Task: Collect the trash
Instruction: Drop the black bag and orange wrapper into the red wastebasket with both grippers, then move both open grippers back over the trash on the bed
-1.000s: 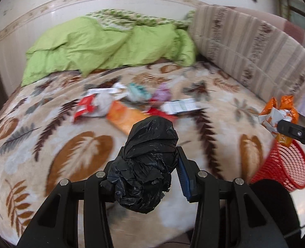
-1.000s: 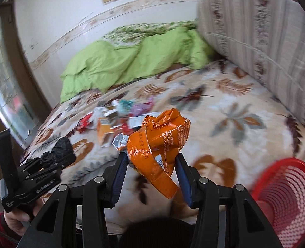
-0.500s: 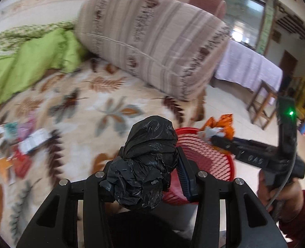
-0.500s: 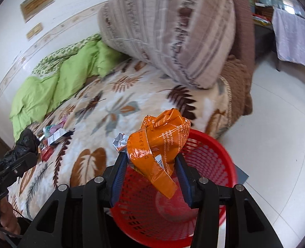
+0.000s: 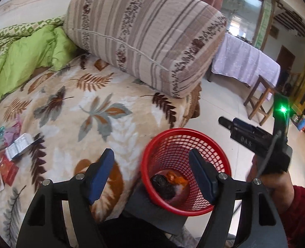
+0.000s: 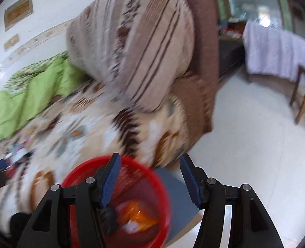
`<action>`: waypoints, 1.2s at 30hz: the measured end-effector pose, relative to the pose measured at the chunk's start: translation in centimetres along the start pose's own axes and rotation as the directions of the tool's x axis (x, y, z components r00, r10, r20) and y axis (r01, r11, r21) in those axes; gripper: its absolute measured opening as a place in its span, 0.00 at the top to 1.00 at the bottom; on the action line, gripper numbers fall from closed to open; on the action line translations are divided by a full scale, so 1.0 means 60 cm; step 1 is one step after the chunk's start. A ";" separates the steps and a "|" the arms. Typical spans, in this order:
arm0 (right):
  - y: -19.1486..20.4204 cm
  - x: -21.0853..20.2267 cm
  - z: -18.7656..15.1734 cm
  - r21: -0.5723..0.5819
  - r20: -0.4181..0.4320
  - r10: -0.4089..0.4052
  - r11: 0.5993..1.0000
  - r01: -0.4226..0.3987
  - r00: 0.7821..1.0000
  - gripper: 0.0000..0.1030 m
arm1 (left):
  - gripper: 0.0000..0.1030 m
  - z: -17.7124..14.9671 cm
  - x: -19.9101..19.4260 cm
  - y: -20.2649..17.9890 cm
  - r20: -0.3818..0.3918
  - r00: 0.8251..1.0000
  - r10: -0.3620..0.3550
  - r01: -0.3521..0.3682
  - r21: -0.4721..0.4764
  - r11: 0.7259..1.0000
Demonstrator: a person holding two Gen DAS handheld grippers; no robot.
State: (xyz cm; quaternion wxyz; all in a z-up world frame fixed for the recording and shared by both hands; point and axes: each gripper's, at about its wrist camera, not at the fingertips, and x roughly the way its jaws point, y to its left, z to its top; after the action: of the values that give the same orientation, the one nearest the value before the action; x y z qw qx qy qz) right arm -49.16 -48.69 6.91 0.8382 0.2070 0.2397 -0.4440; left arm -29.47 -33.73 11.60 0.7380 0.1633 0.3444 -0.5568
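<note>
Left gripper [image 5: 151, 172]: jaws opening, nothing between the blue pads, no longer clamped on the black plastic wad carried a second ago. Right gripper [image 6: 149, 178]: jaws likewise opening and empty, orange wrapper gone from between them

Both pieces now down inside the red basket [image 5: 218, 144]: black wad [image 5: 162, 187] on the bottom, orange wrapper [image 5: 176, 178] just beside it, touching or nearly so. Same pair visible, blurred, in the right wrist view, low in the basket under the left pad. Means this pair of pickups looks finished, both tools free for another trip

Basket standing on the floor beside the bed edge, directly below and ahead of both grippers, the right one seen hovering past its far rim from the left camera

More to collect, judging by the scatter of wrappers [image 5: 18, 147] lying on the leaf-patterned blanket [image 5: 102, 111], well apart from the basket, far left of the left view, near the green quilt [image 5: 18, 62]
</note>
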 end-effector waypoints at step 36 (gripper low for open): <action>0.187 -0.086 0.049 -0.143 0.060 0.277 0.953 -0.267 0.959 0.33 | 0.29 -0.134 -0.161 0.281 0.030 0.959 0.283 -0.261 -0.304 0.916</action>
State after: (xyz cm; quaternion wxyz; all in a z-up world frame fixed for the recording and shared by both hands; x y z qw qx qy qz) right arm -41.59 -41.16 13.79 0.9122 0.1636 0.2047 -0.3151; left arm -17.71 -16.39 10.16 0.8365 0.0762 0.3707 -0.3963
